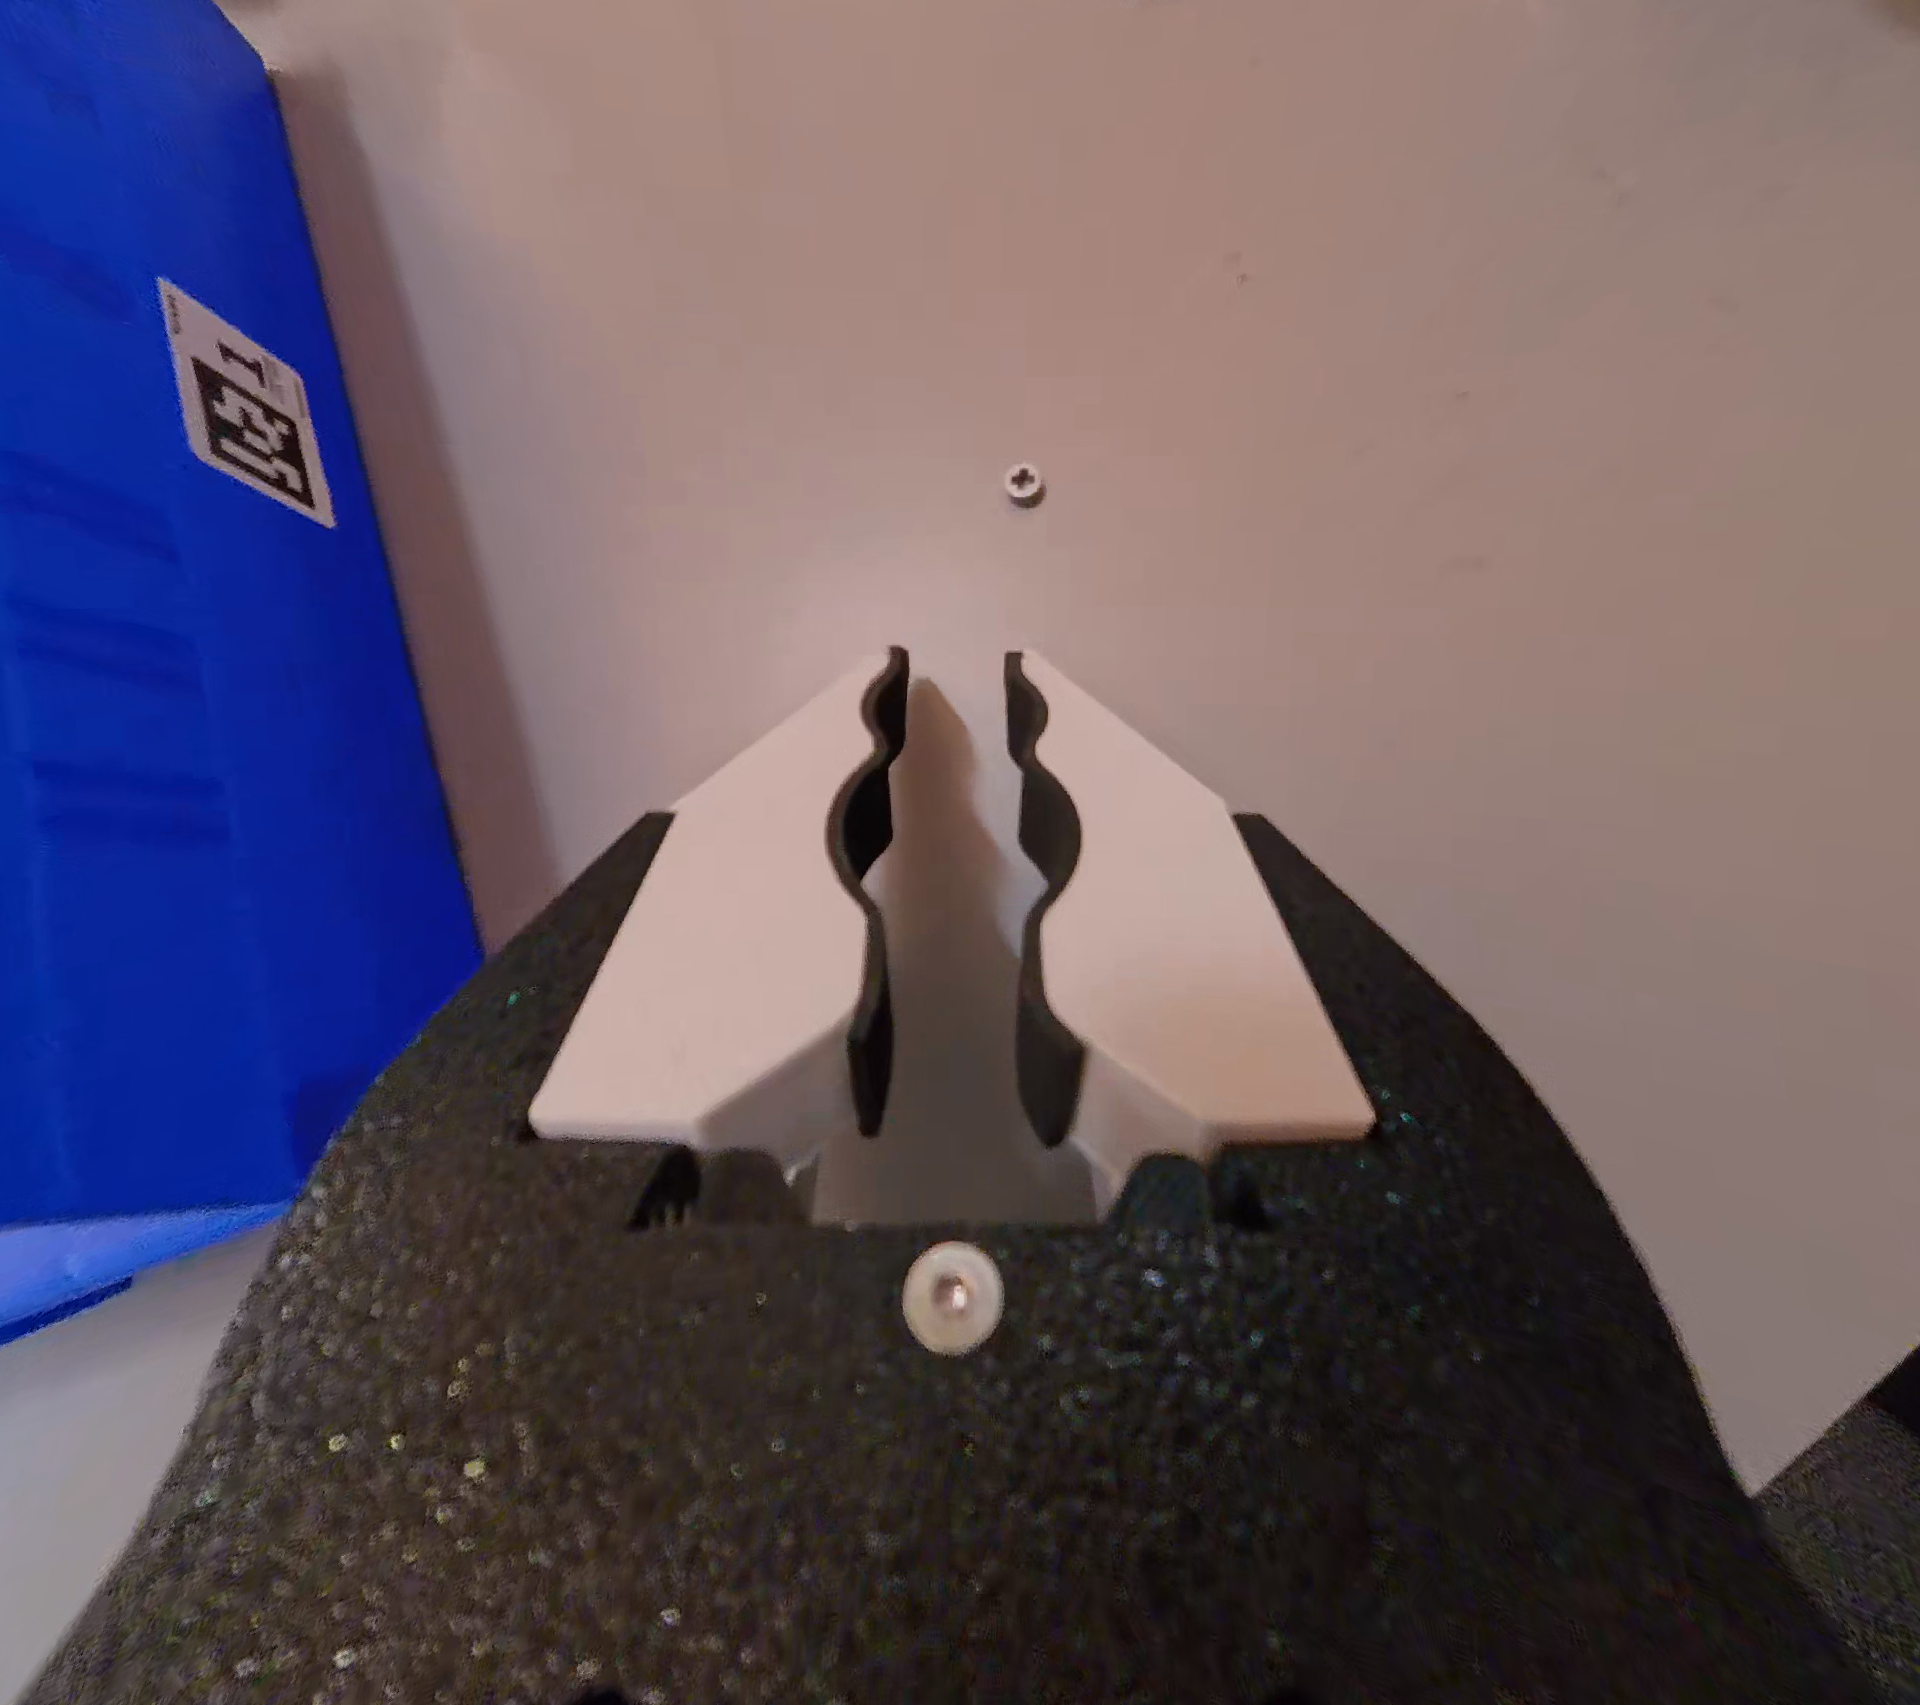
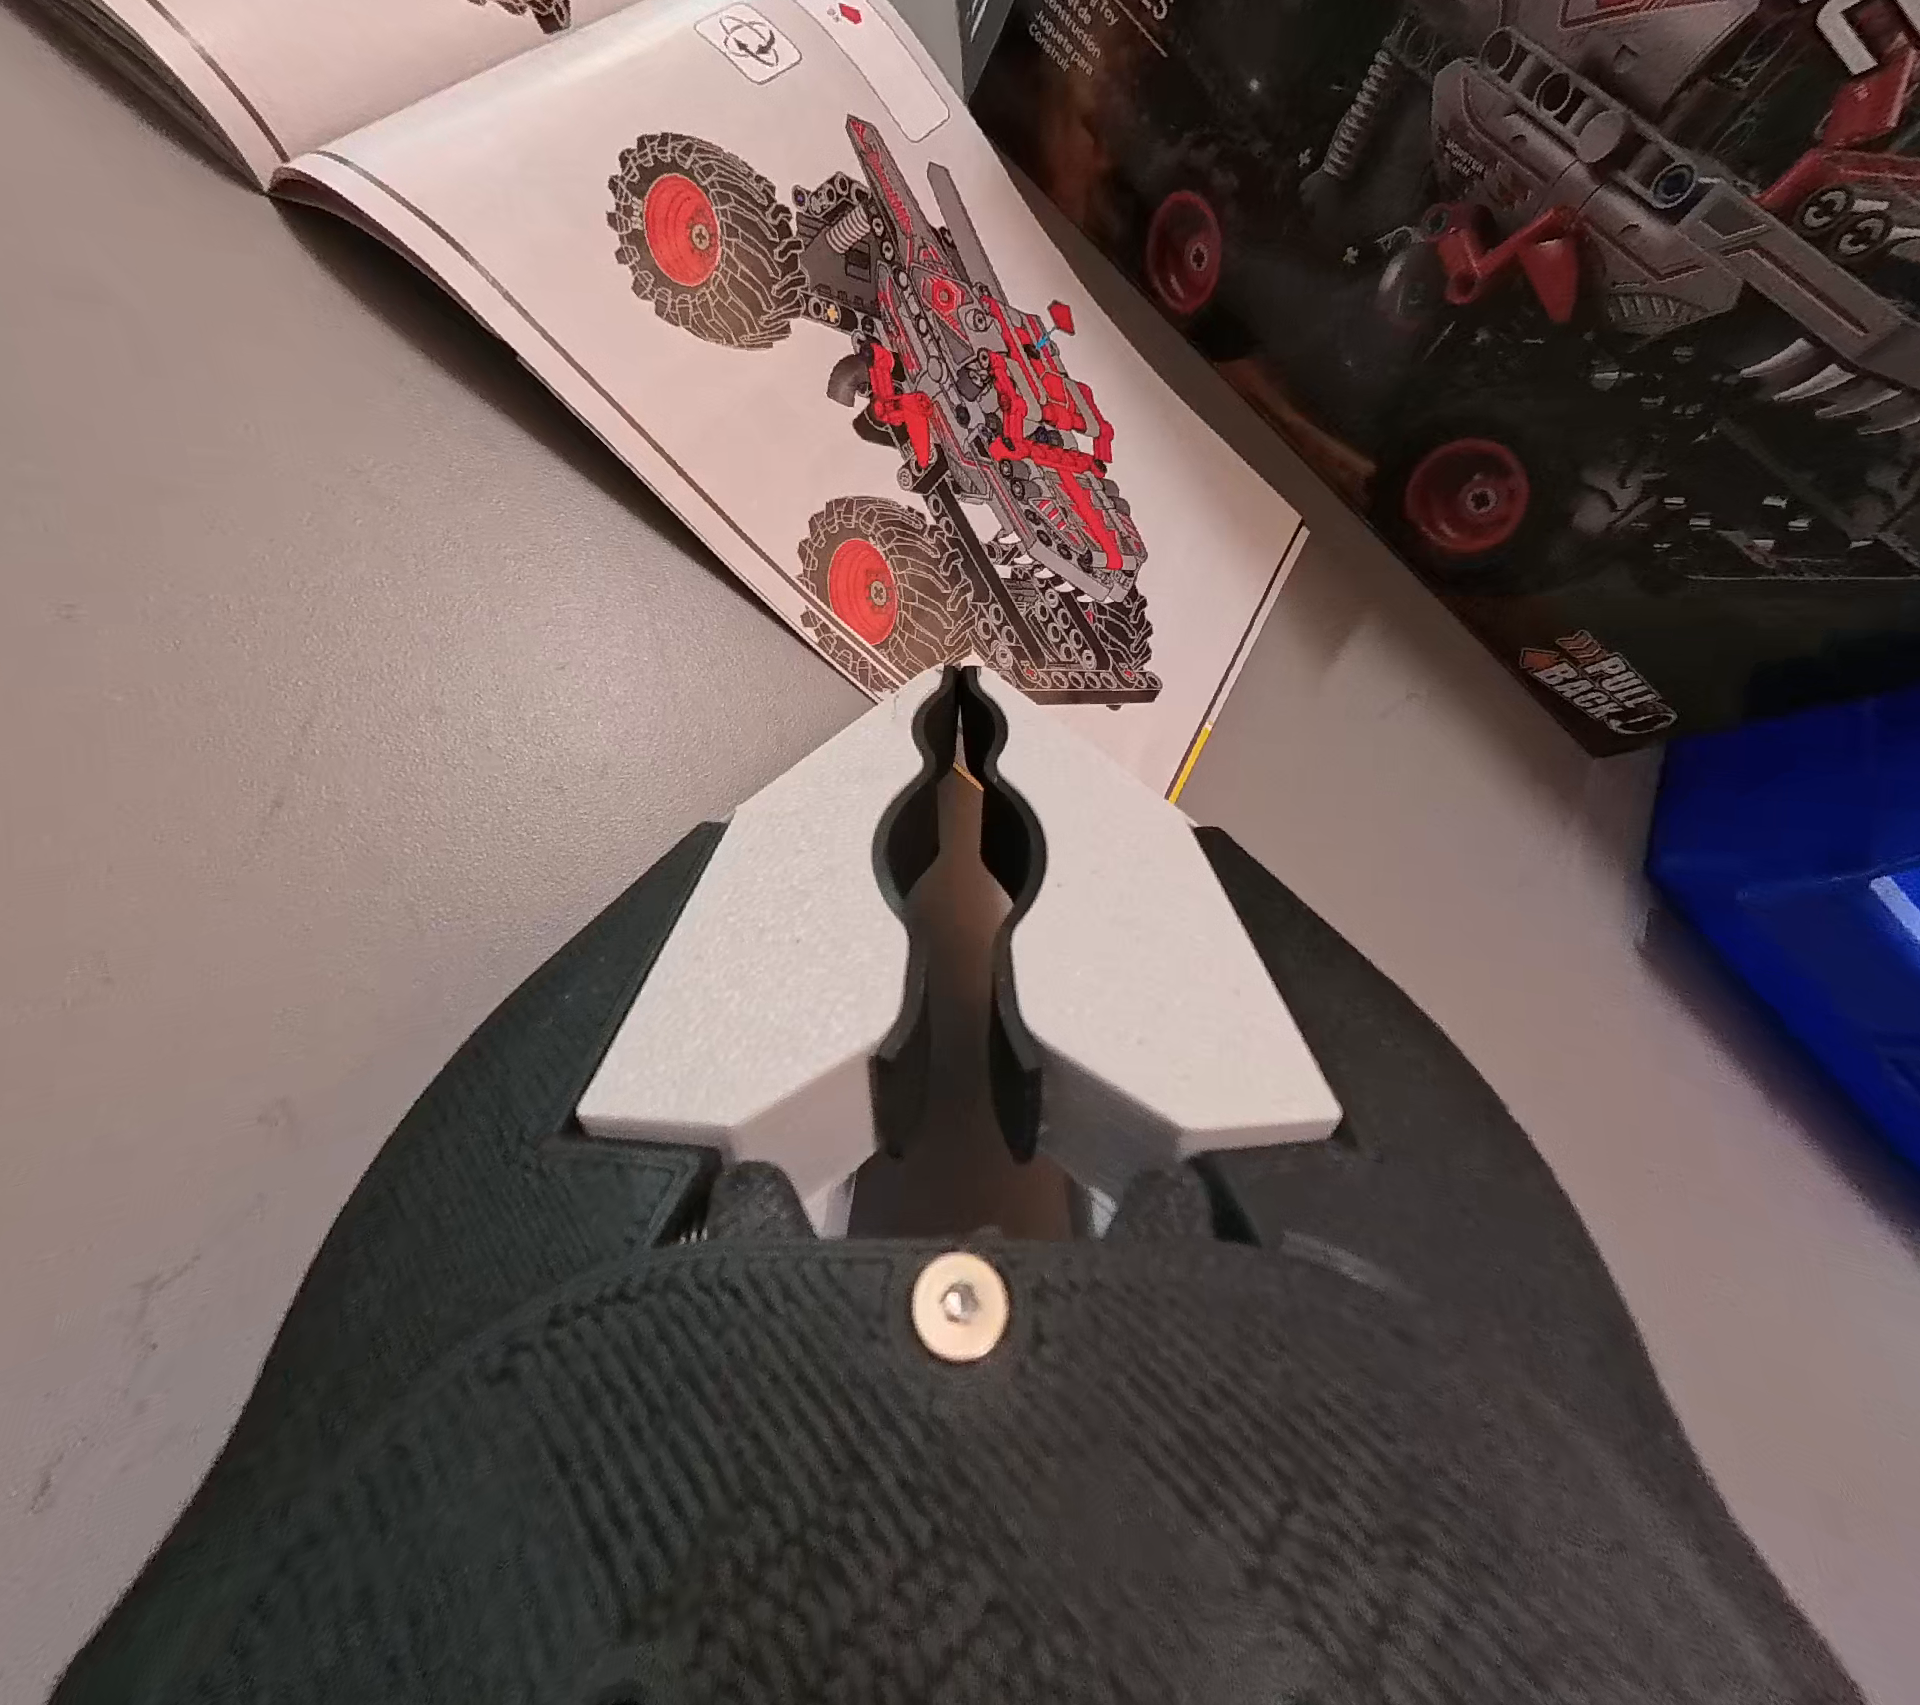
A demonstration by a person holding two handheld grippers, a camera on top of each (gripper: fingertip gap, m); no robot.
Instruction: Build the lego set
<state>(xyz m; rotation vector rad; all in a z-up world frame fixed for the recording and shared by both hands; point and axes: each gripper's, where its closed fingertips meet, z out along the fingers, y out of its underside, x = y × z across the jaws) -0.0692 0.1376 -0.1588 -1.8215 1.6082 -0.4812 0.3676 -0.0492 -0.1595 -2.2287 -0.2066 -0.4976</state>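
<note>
Left claw open over a tiny grey lego piece, right claw closed and empty at the manual's corner.

We see the left gripper (image 1: 956, 668) with a narrow gap between its wavy black pads on smooth pale wedge fingers, gripping nothing; just ahead of its tips, slightly right, a small round grey lego piece (image 1: 1024, 484) with a cross hole sits apart on the matte grey table (image 1: 1351, 408). Left of it stands a glossy blue bin (image 1: 156, 616) bearing a white sticker; far ahead, a stacked paper booklet corner. The right gripper (image 2: 958, 684) has its tips pressed together, empty, at the near edge of the open instruction booklet (image 2: 727, 201). Ahead right we see the dark cardboard lego box (image 2: 1507, 253); another blue bin (image 2: 1797, 907) lies right.
</note>
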